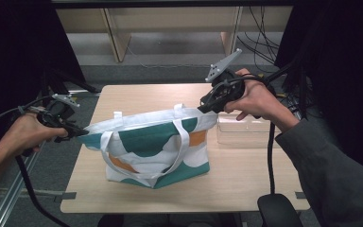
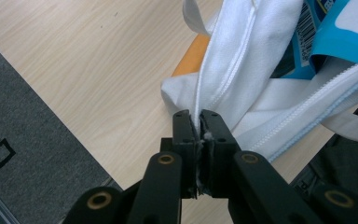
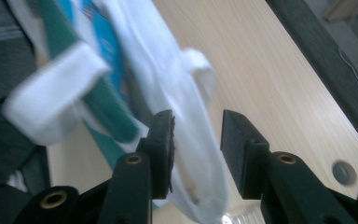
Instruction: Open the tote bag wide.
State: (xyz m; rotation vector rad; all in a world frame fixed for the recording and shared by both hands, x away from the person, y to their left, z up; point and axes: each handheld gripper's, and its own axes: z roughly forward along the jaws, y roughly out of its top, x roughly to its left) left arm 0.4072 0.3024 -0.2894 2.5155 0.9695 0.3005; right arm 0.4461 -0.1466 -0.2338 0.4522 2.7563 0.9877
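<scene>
Pinching the bag (image 1: pixel 153 142) rim, left tool (image 2: pixel 199 122) was clamped; right tool (image 3: pixel 196 122) straddled it spread, so bag might sag, judged.

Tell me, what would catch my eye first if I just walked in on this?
Probably the white canvas tote bag with green and orange patches standing mid-table on the pale wooden table, stretched between two hand-held tools. The left claw is clamped shut on the bag's white rim at one end, while the right claw sits open around the fabric at the other end. Beside the bag, under the right hand, lies a clear plastic box.
</scene>
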